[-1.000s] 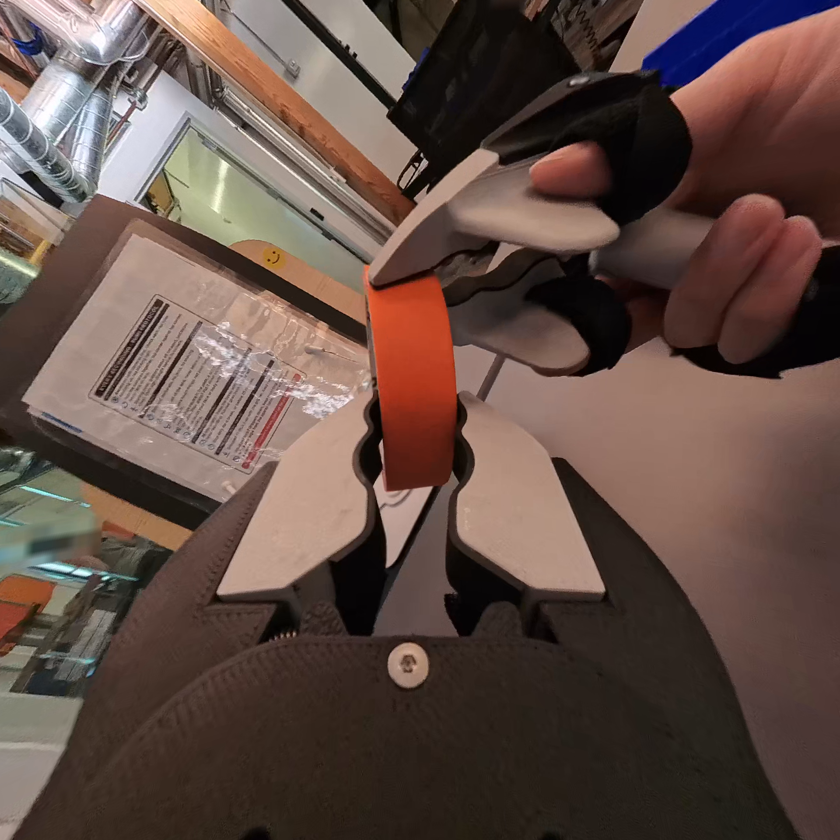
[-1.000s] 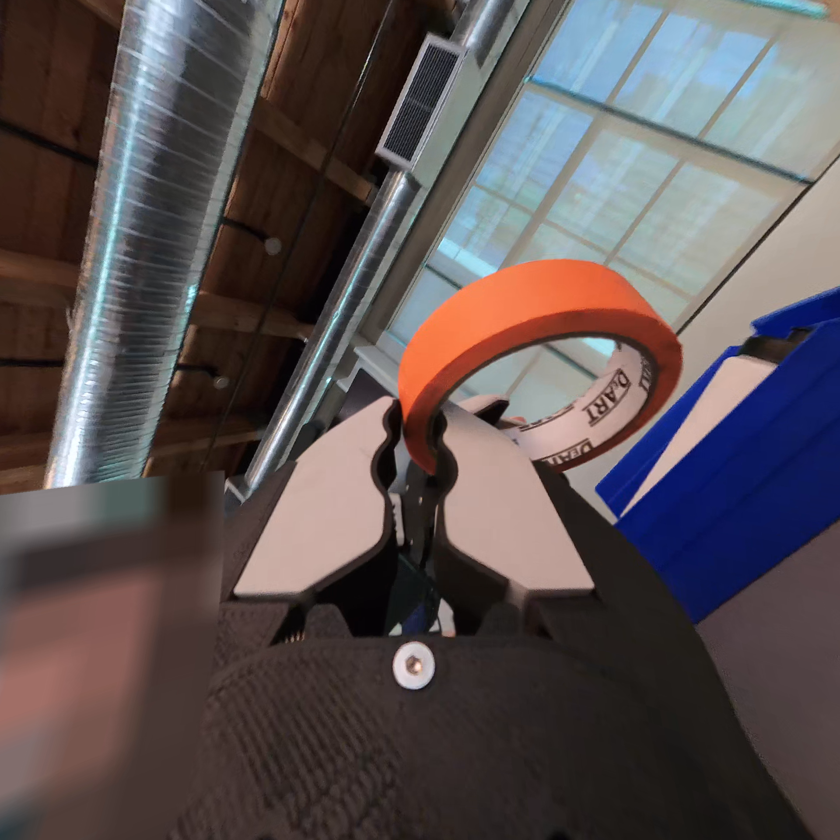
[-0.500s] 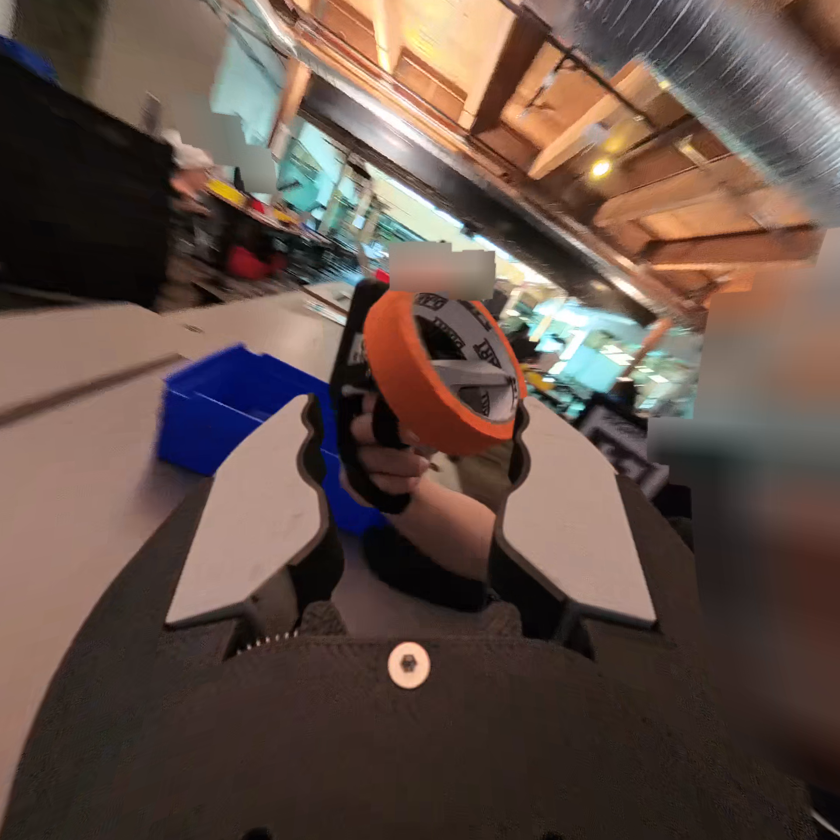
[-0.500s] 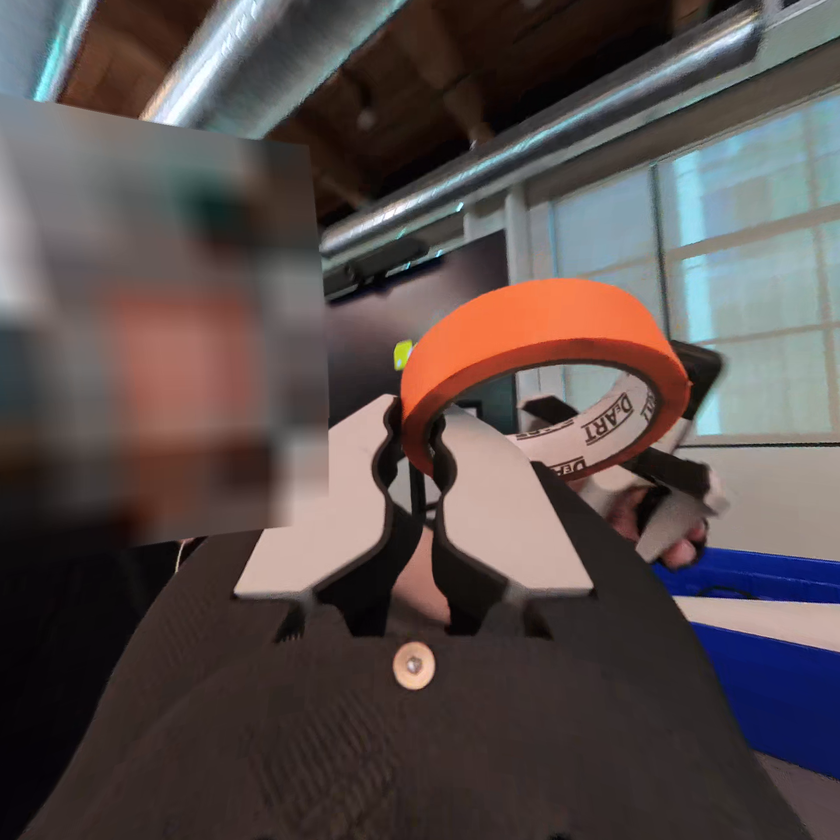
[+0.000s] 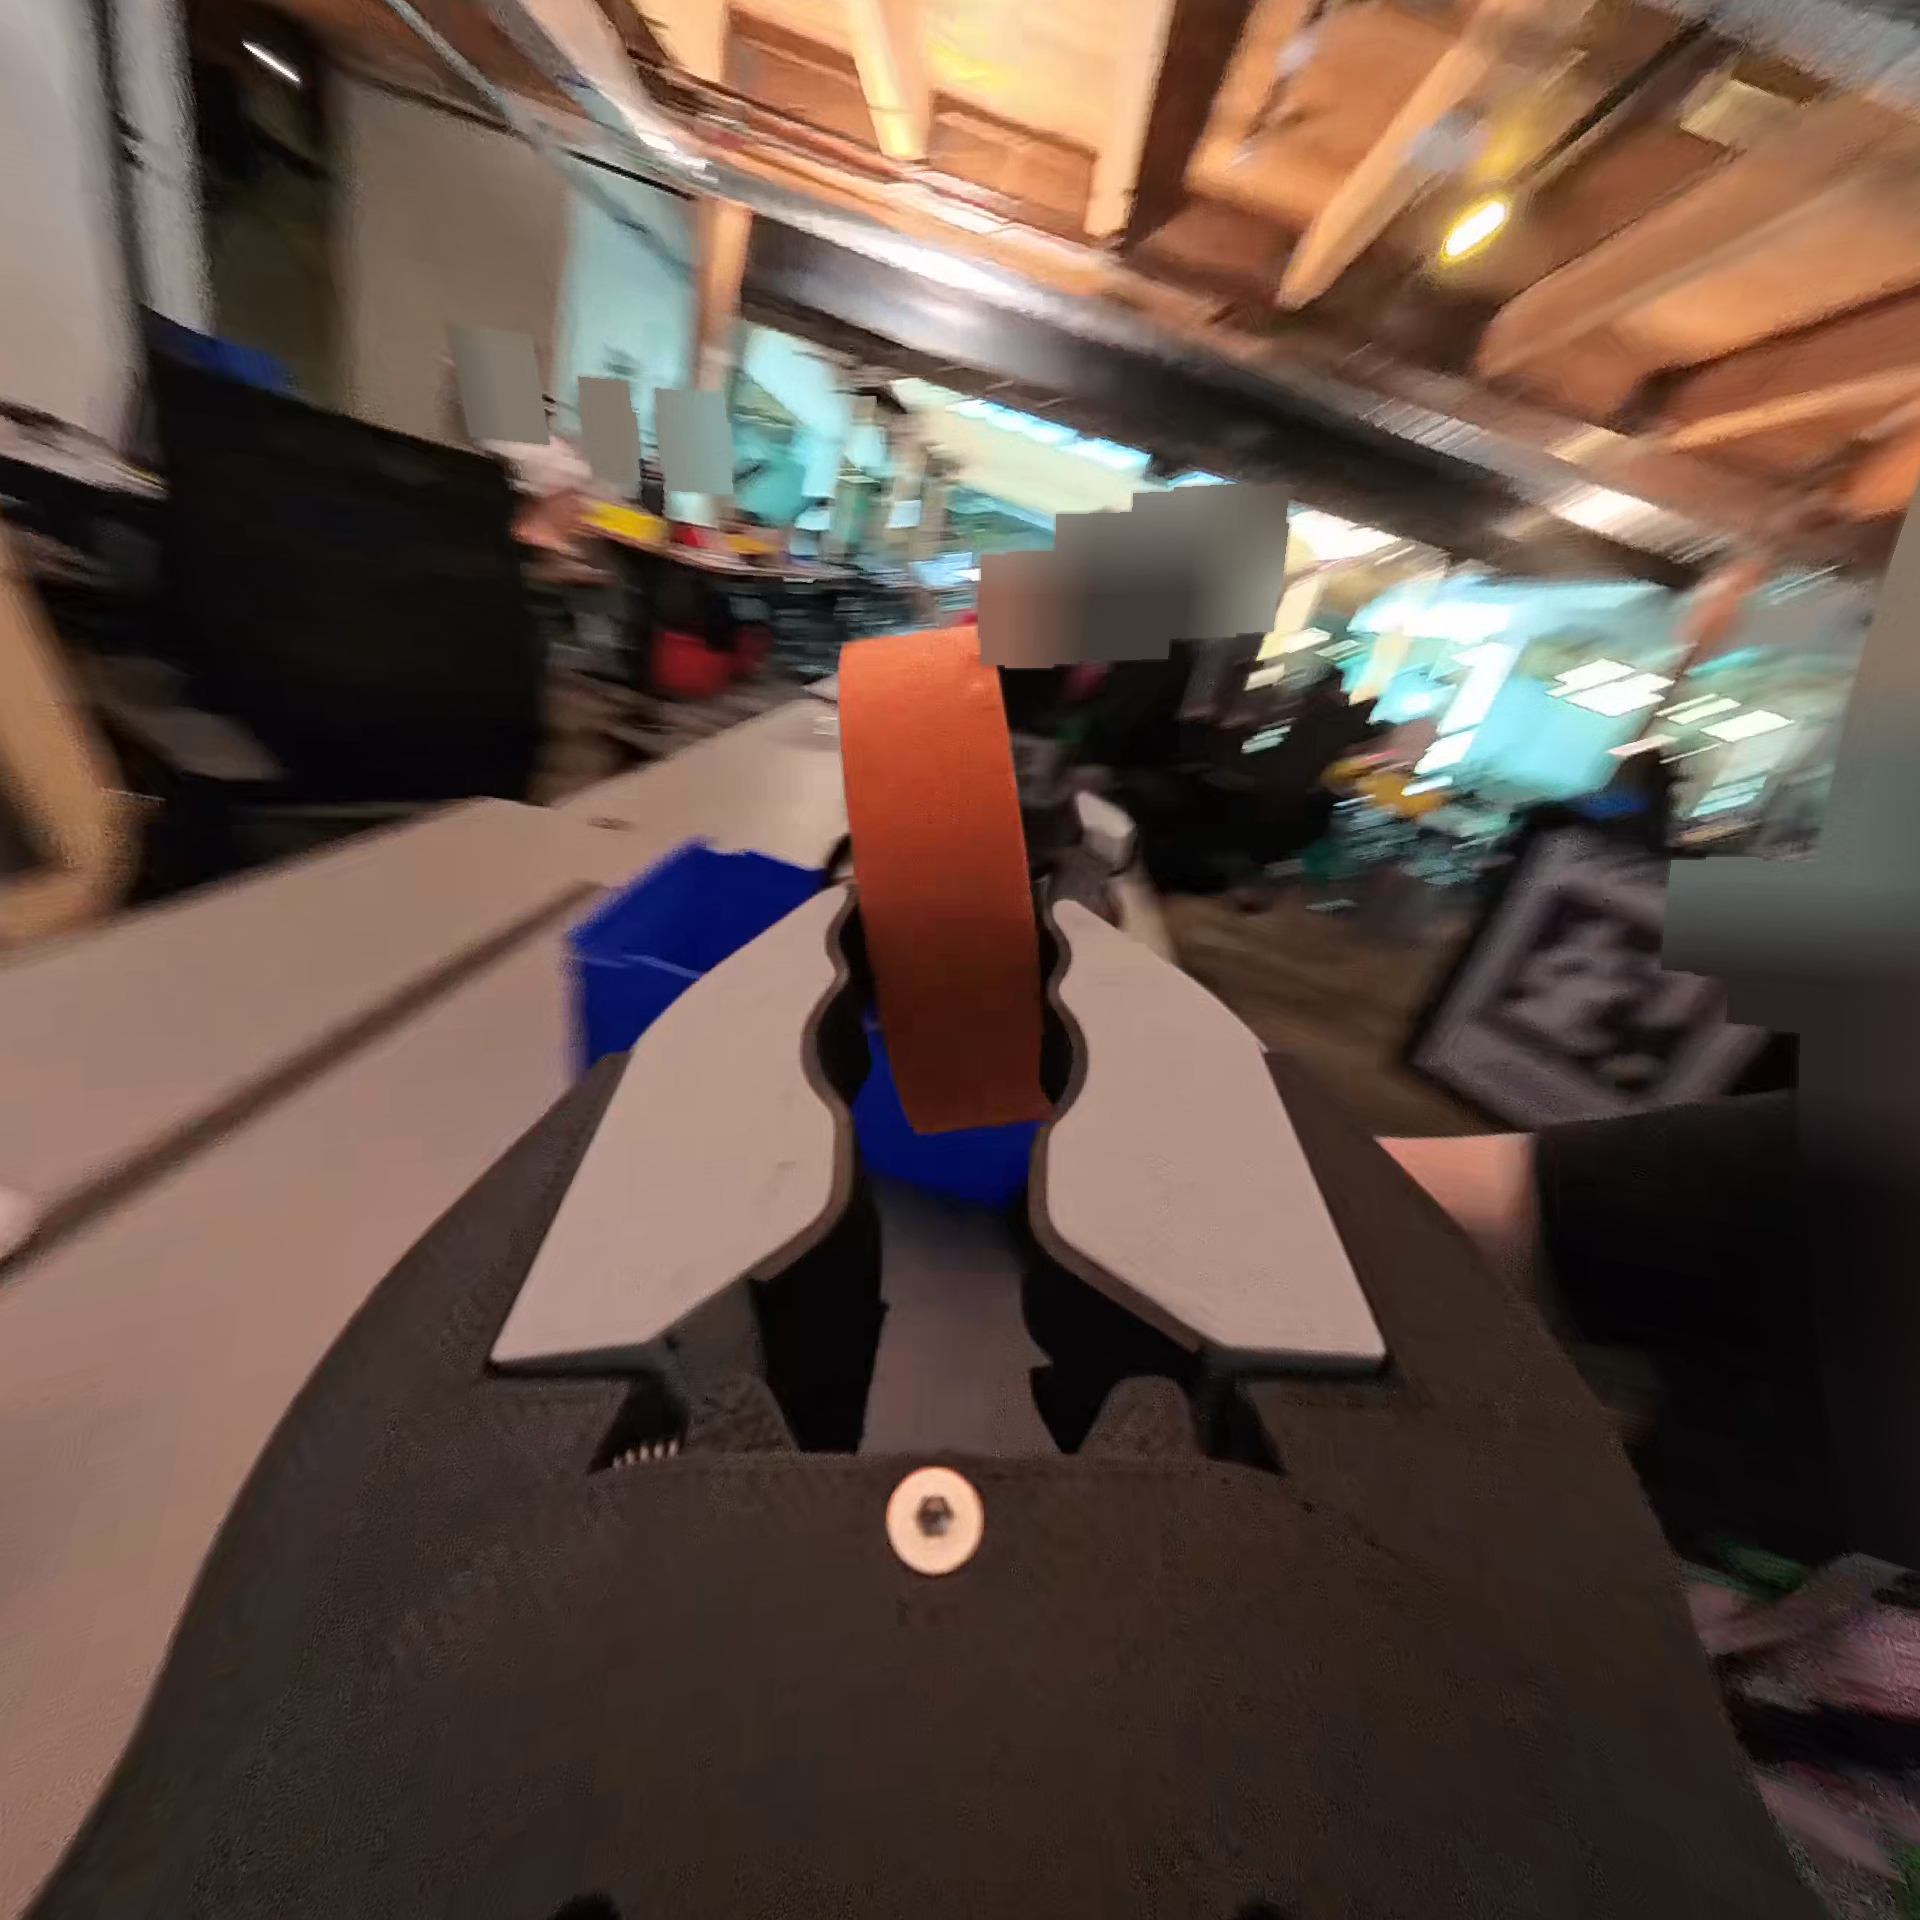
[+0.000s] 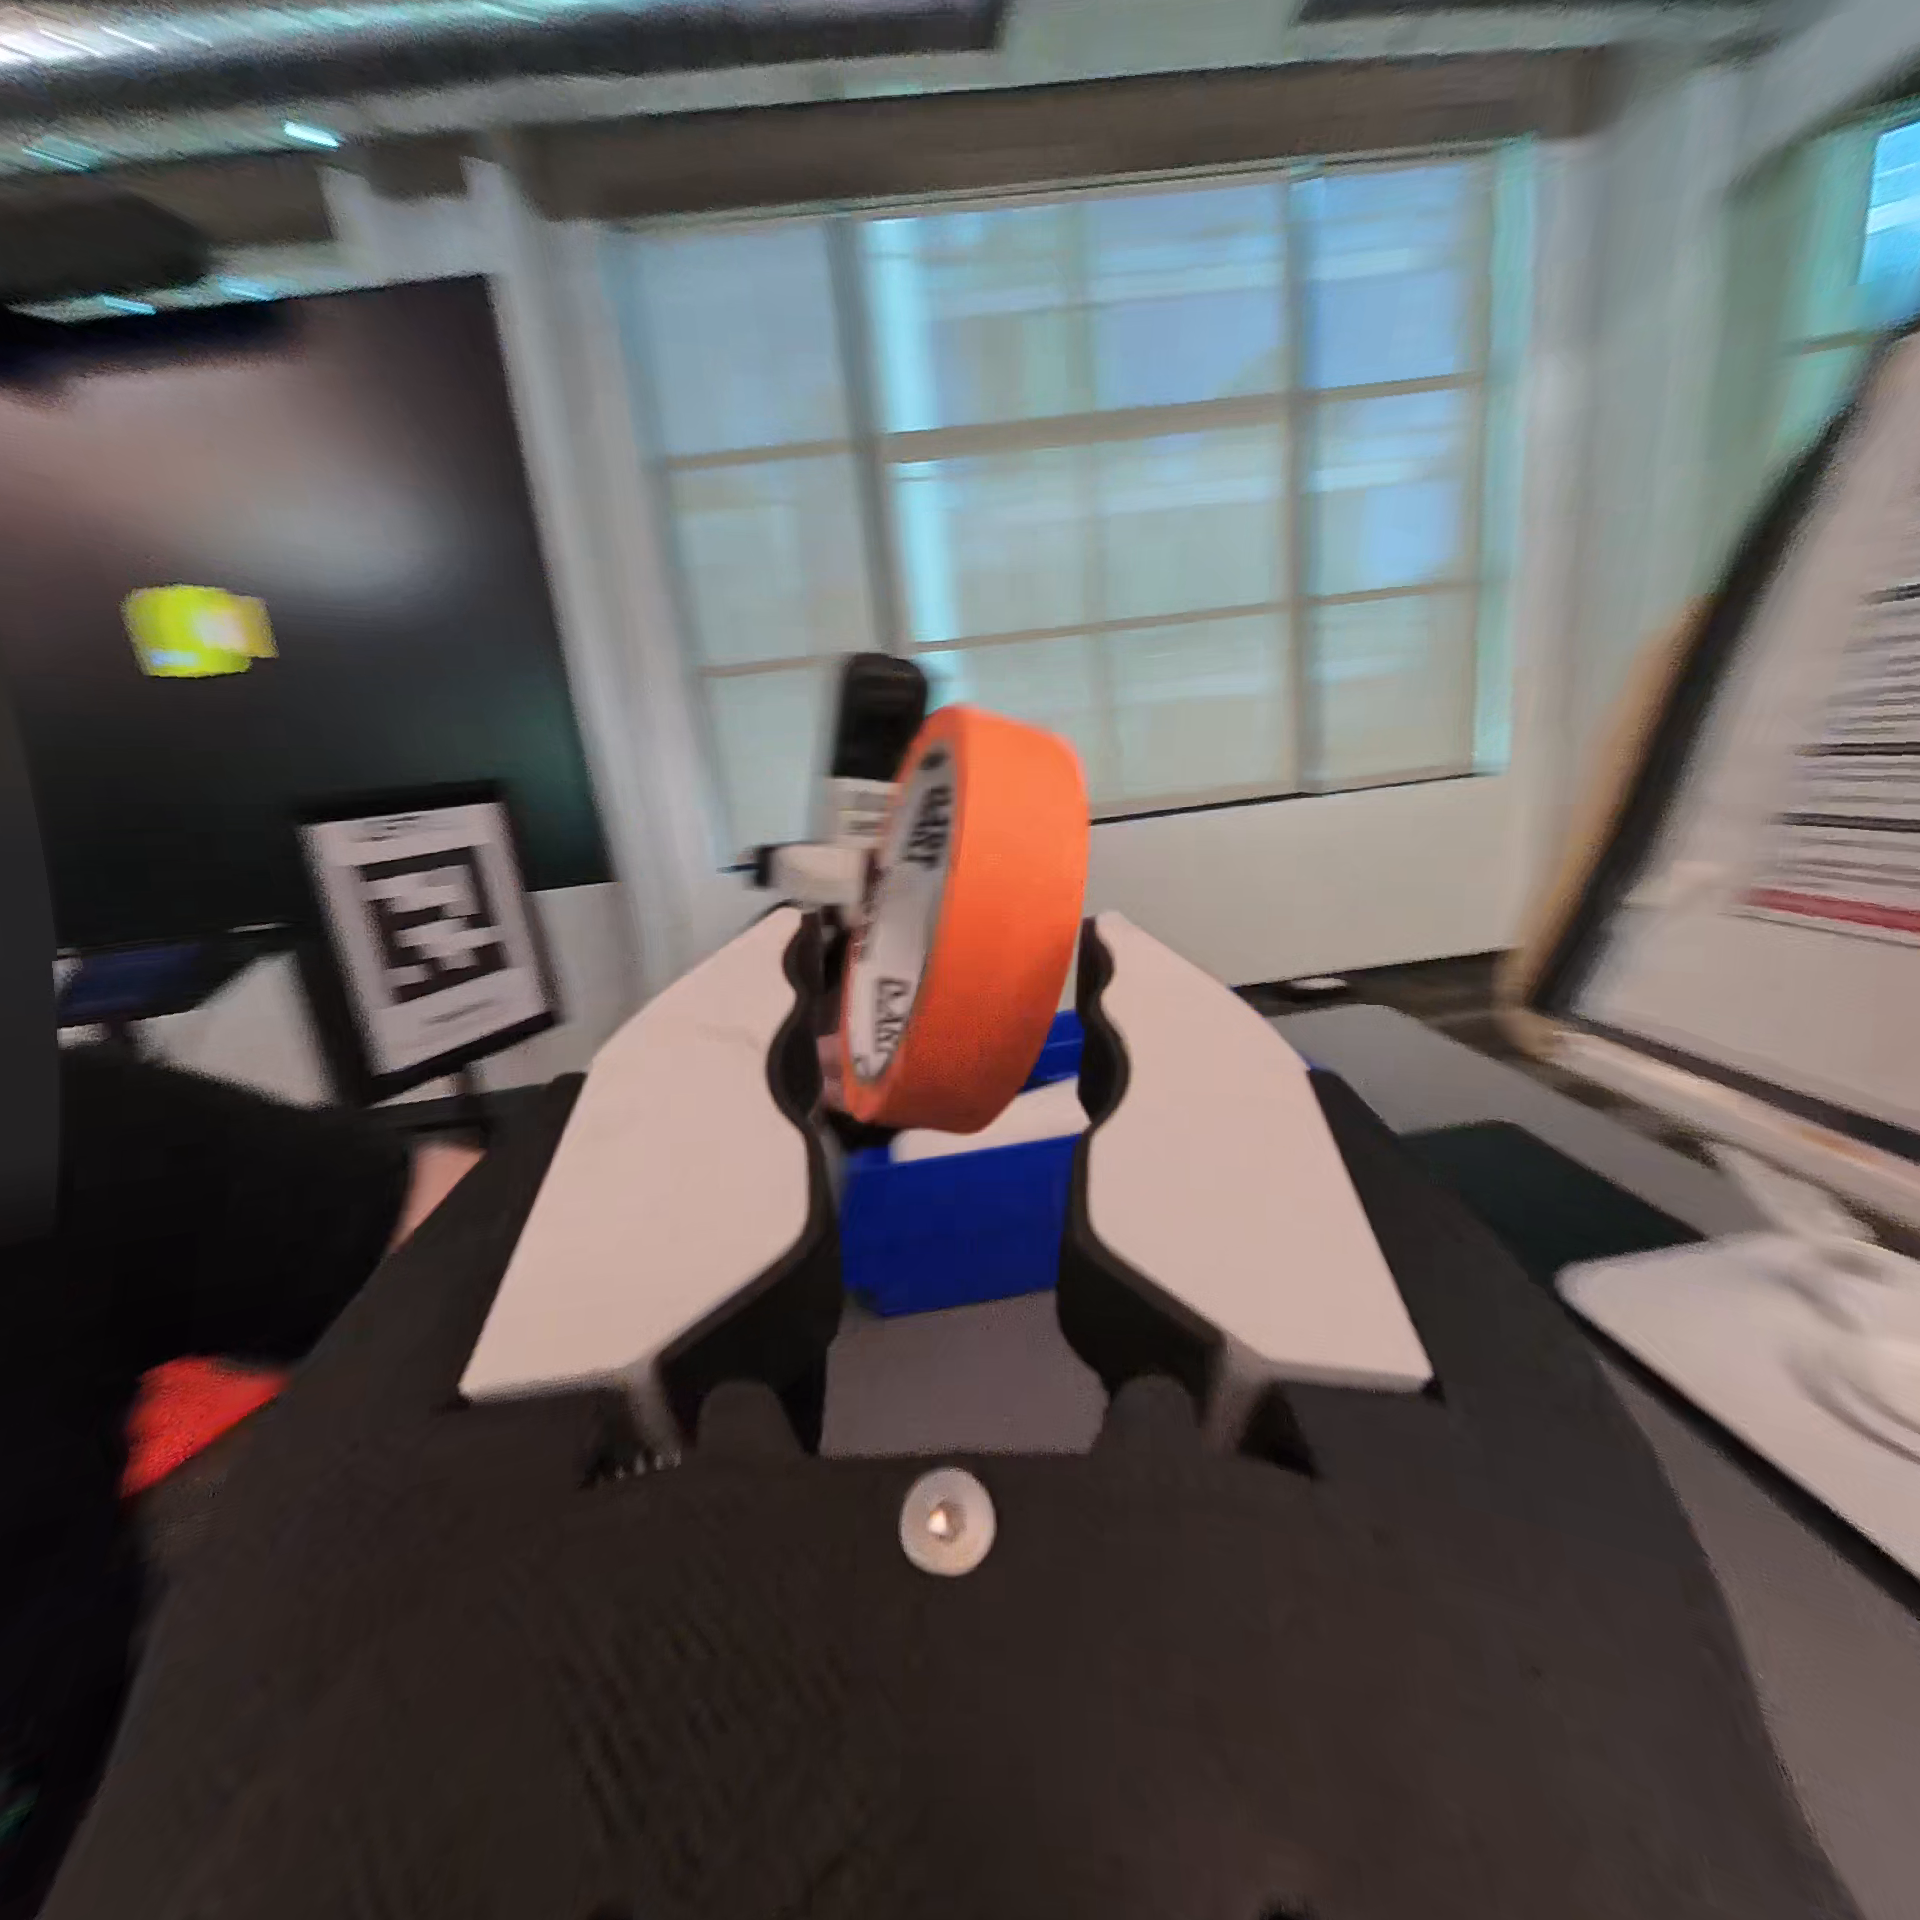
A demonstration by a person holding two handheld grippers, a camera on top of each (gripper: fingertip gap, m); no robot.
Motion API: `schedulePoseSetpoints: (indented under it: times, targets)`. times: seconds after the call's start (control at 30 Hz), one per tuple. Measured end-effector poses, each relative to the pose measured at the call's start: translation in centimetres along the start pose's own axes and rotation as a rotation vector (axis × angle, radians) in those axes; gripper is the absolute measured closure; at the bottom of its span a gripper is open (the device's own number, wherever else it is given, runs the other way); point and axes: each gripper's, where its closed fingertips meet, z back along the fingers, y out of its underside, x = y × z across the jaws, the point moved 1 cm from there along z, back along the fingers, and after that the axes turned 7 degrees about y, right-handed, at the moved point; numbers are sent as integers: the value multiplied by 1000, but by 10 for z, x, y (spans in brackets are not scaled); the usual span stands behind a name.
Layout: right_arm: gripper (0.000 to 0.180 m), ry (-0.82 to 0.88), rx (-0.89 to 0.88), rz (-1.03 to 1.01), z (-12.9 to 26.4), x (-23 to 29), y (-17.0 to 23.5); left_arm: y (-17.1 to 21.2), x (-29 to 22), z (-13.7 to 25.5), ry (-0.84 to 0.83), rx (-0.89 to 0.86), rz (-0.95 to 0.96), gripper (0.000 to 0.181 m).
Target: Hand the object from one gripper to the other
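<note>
Orange tape roll held on edge between the left gripper fingers.

Left jaws closed onto the roll's flat sides, gripping its lower part. In the right wrist view the roll sits between the right gripper fingers, which stand spread wider than it, gap on the right side, gripping nothing. Blue bin on the grey table beyond.
</note>
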Motion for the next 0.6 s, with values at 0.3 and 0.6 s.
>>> schedulePoseSetpoints:
  times: [0.3,0.6]
  targets:
    - [129,412,345,752,-3,-10,14,21,13,-11,-272,192,-295,152]
    - [143,608,555,1190,-10,-17,33,50,8,-23,-259,382,-373,152]
